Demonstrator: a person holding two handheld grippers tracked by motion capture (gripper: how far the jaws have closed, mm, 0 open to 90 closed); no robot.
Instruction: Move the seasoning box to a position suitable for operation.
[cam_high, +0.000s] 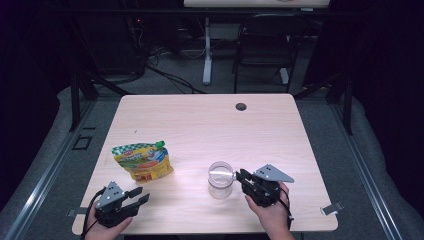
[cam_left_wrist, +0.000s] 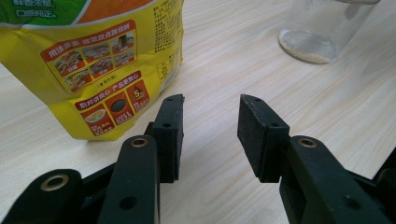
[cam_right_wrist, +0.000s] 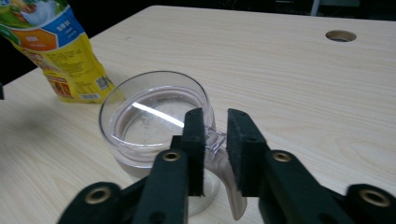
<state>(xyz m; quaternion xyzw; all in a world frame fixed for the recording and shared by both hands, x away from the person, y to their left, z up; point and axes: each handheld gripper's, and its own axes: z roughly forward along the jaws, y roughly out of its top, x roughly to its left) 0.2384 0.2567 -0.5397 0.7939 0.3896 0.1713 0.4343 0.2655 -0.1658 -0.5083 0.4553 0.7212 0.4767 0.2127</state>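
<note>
A: Right gripper view first: we see the cup (cam_right_wrist: 154, 126), clear plastic, upright on the table (cam_right_wrist: 299, 79), with its handle (cam_right_wrist: 219, 154) between our two black jaws.

B: Are we pinching it?

A: The right gripper (cam_right_wrist: 215, 140) has its jaws drawn close on either side of the handle. The pads (cam_right_wrist: 195, 140) look to be right against it, though we cannot tell for sure that they press.

B: And from the high view?

A: There the cup (cam_high: 220, 179) stands near the front edge, right of the middle, and our right gripper (cam_high: 245, 178) meets it from the right, held by our right hand (cam_high: 272, 212).

B: What else is near it?

A: A yellow pouch (cam_high: 143, 161) with a green cap (cam_high: 160, 145) lies to the cup's left, well apart from it. In the right gripper view the pouch (cam_right_wrist: 60, 56) sits beyond the cup at the far left.

B: And our other hand?

A: The left gripper (cam_high: 137, 196) rests at the front left corner of the table (cam_high: 200, 120), just in front of the pouch. In the left gripper view its jaws stand spread with nothing between them, bare wood showing in the gap of the left gripper (cam_left_wrist: 210, 126). The pouch (cam_left_wrist: 93, 60) is just ahead to the left, not touching, and the cup (cam_left_wrist: 322, 32) is farther off at the upper right.

B: Anything on the far side?

A: A round cable hole (cam_high: 241, 106) near the back edge.
</note>
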